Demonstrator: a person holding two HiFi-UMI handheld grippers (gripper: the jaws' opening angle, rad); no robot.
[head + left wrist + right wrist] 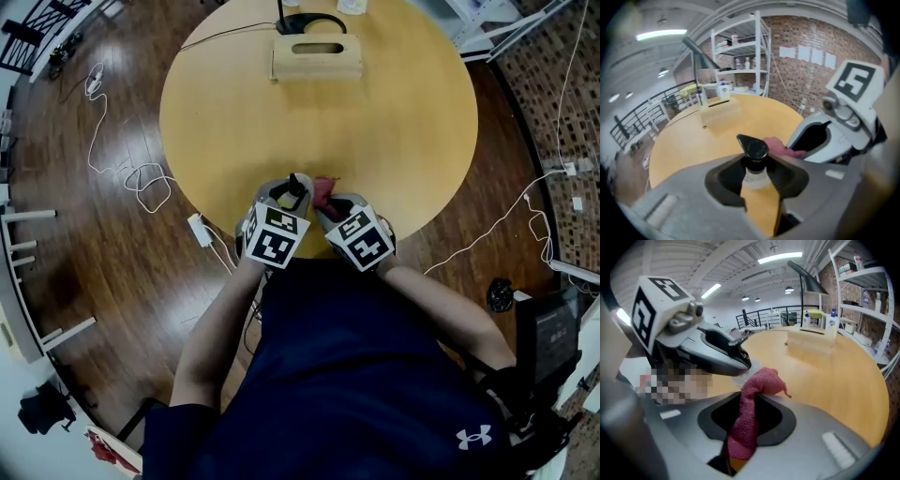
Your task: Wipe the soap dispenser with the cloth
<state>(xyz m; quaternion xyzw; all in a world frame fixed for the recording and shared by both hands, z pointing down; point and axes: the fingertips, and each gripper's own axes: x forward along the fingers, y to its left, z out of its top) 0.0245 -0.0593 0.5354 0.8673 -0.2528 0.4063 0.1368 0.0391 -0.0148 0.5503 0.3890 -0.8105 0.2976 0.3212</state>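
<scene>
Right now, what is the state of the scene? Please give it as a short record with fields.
left hand-held gripper: shut on the soap dispenser, at its neck
right hand-held gripper: shut on the red cloth
contact: the cloth's free end reaches the dispenser's side
surface: round wooden table
also there: wooden box at the table's far edge

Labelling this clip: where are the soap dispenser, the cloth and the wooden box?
soap dispenser (pixel 754 149), left gripper view, on its black pump head.
cloth (pixel 743 413), right gripper view, on its hanging middle.
wooden box (pixel 317 66), head view, just below its slot.
</scene>
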